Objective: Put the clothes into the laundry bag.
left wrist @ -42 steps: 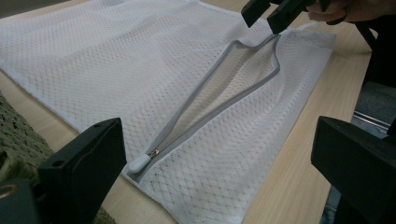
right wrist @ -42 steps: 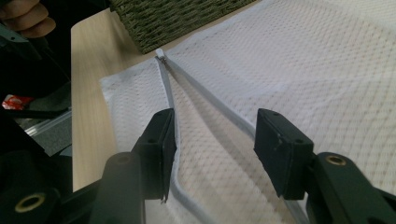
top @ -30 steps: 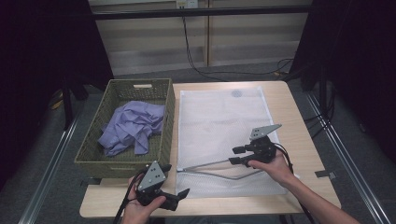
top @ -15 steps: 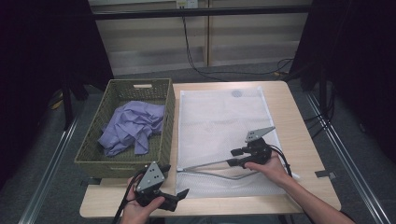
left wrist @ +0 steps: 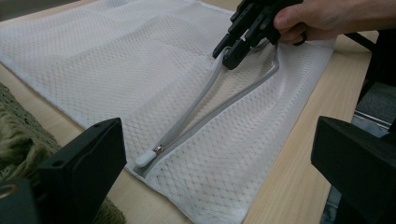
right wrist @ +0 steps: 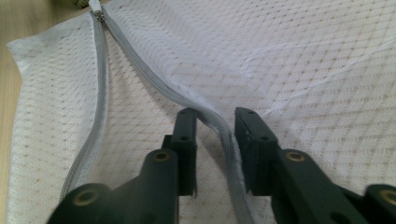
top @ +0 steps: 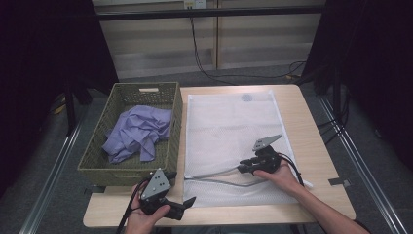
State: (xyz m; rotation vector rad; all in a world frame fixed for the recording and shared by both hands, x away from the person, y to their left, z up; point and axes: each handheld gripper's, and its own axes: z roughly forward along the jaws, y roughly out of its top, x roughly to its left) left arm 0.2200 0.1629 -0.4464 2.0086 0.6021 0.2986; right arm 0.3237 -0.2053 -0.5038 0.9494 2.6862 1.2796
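Note:
A white mesh laundry bag (top: 229, 126) lies flat on the table, its grey zipper (left wrist: 205, 93) undone along the near edge. The white zipper pull (left wrist: 144, 158) rests at the bag's left corner. My right gripper (top: 242, 168) is low on the bag and straddles the raised upper zipper edge (right wrist: 217, 123). Its jaws have just been closing, and a small gap still shows beside the fabric ridge between them. My left gripper (top: 180, 190) hovers open at the table's near-left edge with nothing between its jaws, pointing at the pull.
A green woven basket (top: 97, 168) holding a crumpled purple cloth (top: 139, 131) stands left of the bag. Bare wood runs along the table's right side (top: 311, 146) and near edge. Black cables trail from both grippers.
My right gripper has sunk onto the bag and its jaws have narrowed around the upper zipper edge. The left gripper has stayed where it was.

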